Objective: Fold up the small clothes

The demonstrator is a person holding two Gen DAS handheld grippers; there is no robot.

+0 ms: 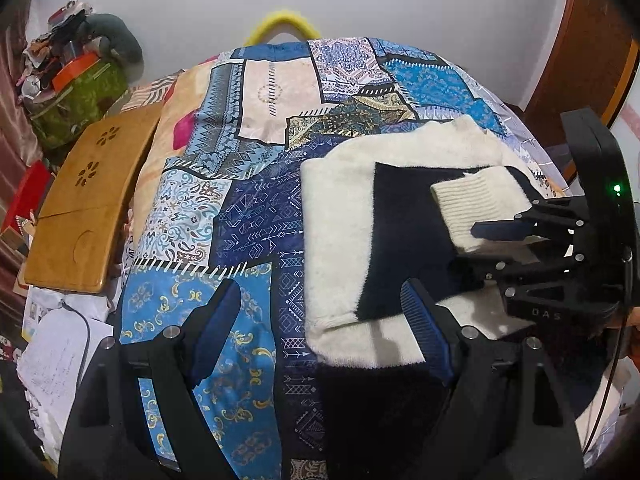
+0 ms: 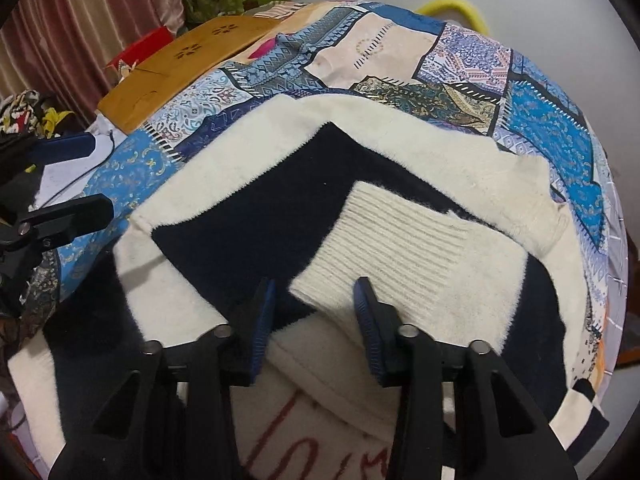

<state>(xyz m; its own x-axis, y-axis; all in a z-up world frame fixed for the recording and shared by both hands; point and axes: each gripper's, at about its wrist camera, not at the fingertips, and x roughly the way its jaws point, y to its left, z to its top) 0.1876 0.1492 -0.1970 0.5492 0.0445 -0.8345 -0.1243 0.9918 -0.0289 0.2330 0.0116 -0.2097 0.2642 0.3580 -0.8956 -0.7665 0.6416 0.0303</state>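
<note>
Left wrist view: my left tongs (image 1: 320, 332) stand wide open and empty above the bed (image 1: 224, 216), over its near edge. The sweater (image 1: 340, 208), cream with navy panels, lies toward the bed's right side. My right tongs (image 1: 476, 248) reach in from the right at the cream sleeve cuff (image 1: 476, 208), which is folded across the navy body.

Right wrist view: the right tongs (image 2: 316, 320) are narrowed but not pinching; the sleeve cuff (image 2: 404, 248) edge lies between the pads, untouched as far as I can see. I judge one sleeve folded in; the remaining sleeve and body folds are still outstanding.
</note>
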